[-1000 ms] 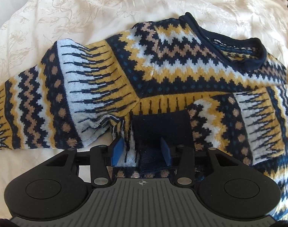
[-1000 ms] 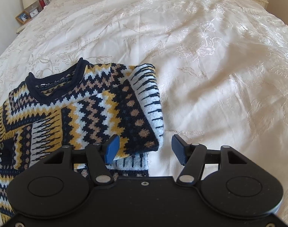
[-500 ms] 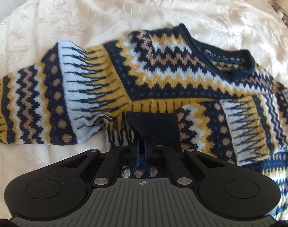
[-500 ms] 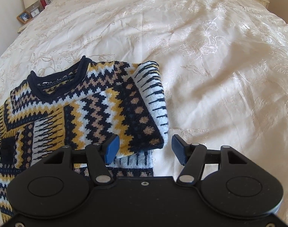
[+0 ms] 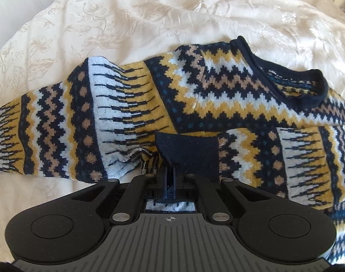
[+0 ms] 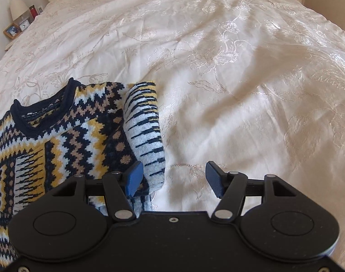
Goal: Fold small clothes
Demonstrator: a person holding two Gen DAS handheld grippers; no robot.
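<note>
The left gripper's (image 5: 170,179) two blue fingers are pressed together on the navy cuff (image 5: 188,151) of a sleeve, the dark knit bunched into a narrow ridge between them. The gripper sits low and level over the fabric, pointing across the chest of the sweater (image 5: 218,90), with its black body filling the bottom of the left wrist view. The cuff belongs to the sleeve folded in across the front; the other sleeve (image 5: 59,131) lies stretched out flat to the left on the bedspread (image 5: 127,11).

The right gripper's (image 6: 173,179) fingers are spread wide apart and hold nothing. Its left finger (image 6: 134,179) hangs over the folded edge of the sweater (image 6: 81,136), while its right finger (image 6: 214,181) is over bare bedspread (image 6: 240,68); whether either touches the surface cannot be told. This gripper points up the bed, tilted down toward the cover.

The patterned knit sweater, navy, mustard, white and tan, lies face up on the cream embroidered bedspread, neckline toward the head of the bed. Far off at the upper left of the right wrist view a nightstand carries a lamp (image 6: 18,8) and a framed picture (image 6: 11,31).
</note>
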